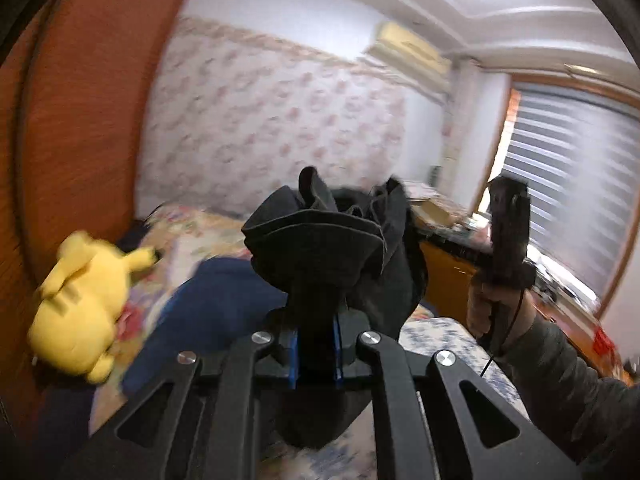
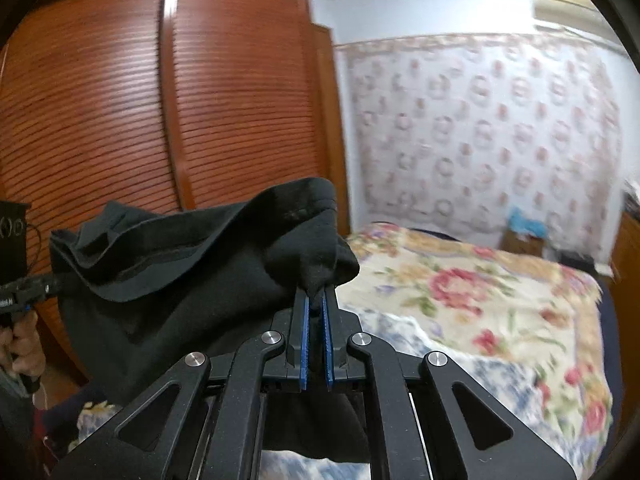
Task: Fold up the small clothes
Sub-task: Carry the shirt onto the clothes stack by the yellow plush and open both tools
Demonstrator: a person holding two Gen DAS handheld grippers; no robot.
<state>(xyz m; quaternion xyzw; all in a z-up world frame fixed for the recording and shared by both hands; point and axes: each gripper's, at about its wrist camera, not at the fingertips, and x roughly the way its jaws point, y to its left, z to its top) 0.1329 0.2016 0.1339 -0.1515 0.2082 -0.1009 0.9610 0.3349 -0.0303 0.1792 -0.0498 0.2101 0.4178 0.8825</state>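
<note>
both claws (image 1: 316,316) (image 2: 316,304) pinch a black garment (image 2: 168,264) above the bed (image 2: 480,280).

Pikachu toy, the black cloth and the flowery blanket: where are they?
Pikachu toy (image 1: 80,300): left wrist view, its yellow back.
Black cloth (image 2: 168,280): right wrist view, its hanging middle.
Flowery blanket (image 2: 460,280): right wrist view, a pink rose.

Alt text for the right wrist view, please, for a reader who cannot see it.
The right tongs are shut on a bunched edge of a black garment, held up in the air above a bed with a floral bedspread. The cloth stretches left toward the left tongs; a slatted wooden wardrobe and floral wallpaper stand behind.
</note>
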